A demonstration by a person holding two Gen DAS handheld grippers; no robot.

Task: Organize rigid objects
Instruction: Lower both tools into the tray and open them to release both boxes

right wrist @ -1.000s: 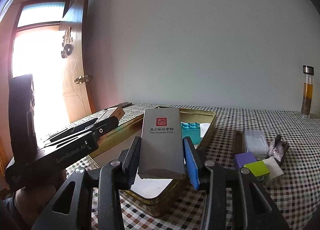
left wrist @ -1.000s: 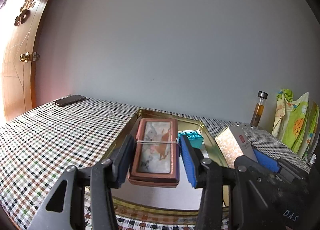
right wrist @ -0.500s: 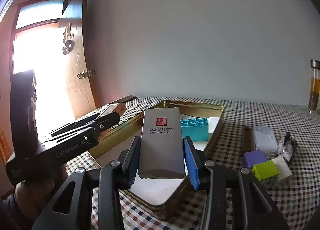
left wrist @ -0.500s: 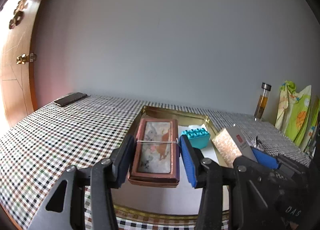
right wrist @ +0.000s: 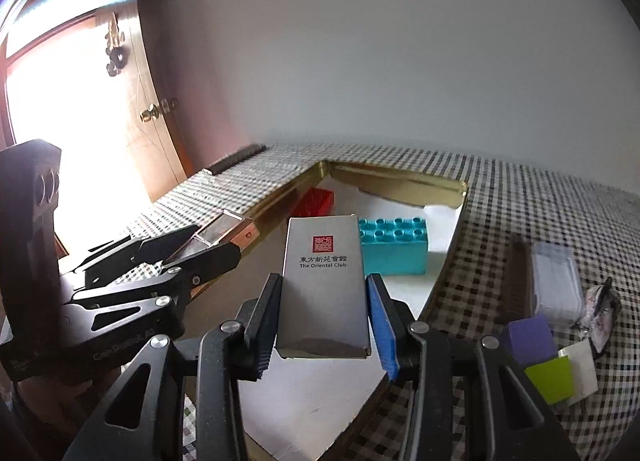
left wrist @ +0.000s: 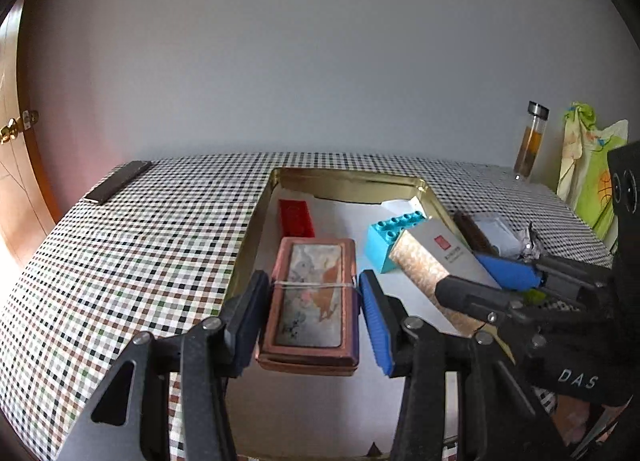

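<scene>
Both grippers grasp a box above the near end of the gold tray [left wrist: 352, 181]. The left gripper [left wrist: 314, 315] clamps the brown case [left wrist: 312, 297], the right gripper [right wrist: 324, 313] the grey box [right wrist: 325, 281] — long axes pointing away, toward the tray's far end, where the red brick [left wrist: 295, 217] and teal brick [right wrist: 392, 253] lie.

Checked tablecloth [left wrist: 120, 261], covering the table. Tall glass bottle [left wrist: 531, 141] with amber liquid, upright at the far edge by the wall. Patterned yellow-green cloth [left wrist: 588, 173] just beside it. Wooden door [right wrist: 148, 109] with brass knob, ajar.
</scene>
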